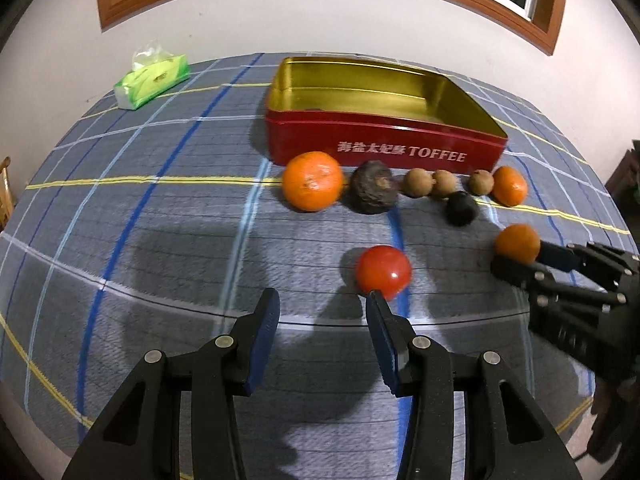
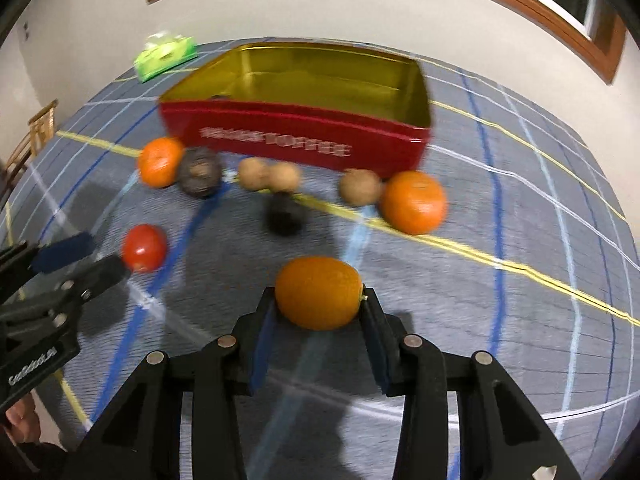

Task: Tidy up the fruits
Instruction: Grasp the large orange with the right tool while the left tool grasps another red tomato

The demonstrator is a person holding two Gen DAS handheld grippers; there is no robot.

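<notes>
My right gripper is shut on a small orange, held above the checked cloth; in the left wrist view that orange sits between the right gripper's fingers. My left gripper is open, just short of a red tomato, whose lower edge touches its right fingertip. The tomato also shows in the right wrist view, beside the left gripper. A red toffee tin with a gold inside stands open behind a row of fruit: a big orange, a dark wrinkled fruit, brown kiwis, another orange.
A green tissue pack lies at the table's far left. A small black fruit lies in front of the kiwis. A wall with a wood-framed window is behind the table. A wooden chair stands to the left.
</notes>
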